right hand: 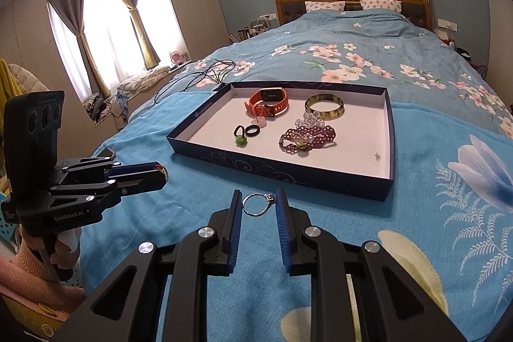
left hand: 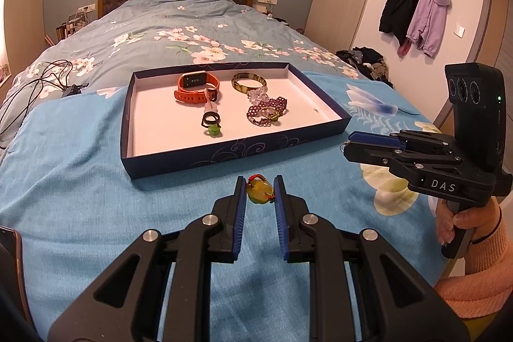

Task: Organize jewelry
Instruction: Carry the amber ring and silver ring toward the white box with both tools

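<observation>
A dark blue box lid tray lies on the blue bed cover. It holds an orange watch, a bangle, purple bead bracelets and small rings. My left gripper is shut on a yellow-green pendant with red cord, just before the tray's near wall. My right gripper is shut on a silver ring, near the tray's front edge. Each gripper shows in the other view, the left in the right wrist view and the right in the left wrist view.
Black cables lie on the bed to the left of the tray. A phone lies at the bed's left edge. Coats hang on the right wall. The headboard and pillows are far behind.
</observation>
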A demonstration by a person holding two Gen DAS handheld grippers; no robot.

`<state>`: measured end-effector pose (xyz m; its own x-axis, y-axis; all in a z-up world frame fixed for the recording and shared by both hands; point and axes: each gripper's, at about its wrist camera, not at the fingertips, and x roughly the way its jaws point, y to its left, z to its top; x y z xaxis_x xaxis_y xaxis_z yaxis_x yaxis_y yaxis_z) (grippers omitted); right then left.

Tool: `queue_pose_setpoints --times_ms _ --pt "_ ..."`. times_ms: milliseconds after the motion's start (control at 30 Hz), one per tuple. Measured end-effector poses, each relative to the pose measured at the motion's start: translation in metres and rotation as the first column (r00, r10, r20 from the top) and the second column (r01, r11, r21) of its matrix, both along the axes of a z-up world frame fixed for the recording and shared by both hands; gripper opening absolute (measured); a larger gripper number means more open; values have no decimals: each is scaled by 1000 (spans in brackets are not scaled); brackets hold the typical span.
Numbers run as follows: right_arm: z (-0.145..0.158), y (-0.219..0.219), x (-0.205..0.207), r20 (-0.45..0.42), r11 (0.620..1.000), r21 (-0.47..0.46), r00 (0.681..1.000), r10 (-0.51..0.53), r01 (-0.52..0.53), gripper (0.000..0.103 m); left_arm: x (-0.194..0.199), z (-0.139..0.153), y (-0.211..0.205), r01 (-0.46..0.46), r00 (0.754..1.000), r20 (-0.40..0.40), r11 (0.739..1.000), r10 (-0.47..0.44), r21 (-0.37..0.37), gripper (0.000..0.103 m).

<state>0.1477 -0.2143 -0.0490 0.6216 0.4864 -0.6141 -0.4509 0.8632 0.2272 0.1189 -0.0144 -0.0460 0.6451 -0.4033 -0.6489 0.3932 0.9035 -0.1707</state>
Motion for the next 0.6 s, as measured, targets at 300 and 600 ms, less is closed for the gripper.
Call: queue_pose_setpoints --times_ms 300,600 --pt "2 2 2 8 1000 3 1000 2 -3 19 2 4 -2 0 1000 12 1000 0 1 18" --pt "9 4 8 30 1000 2 1000 5 -5 19 6 11 -4 1 1000 30 1000 -1 4 18"
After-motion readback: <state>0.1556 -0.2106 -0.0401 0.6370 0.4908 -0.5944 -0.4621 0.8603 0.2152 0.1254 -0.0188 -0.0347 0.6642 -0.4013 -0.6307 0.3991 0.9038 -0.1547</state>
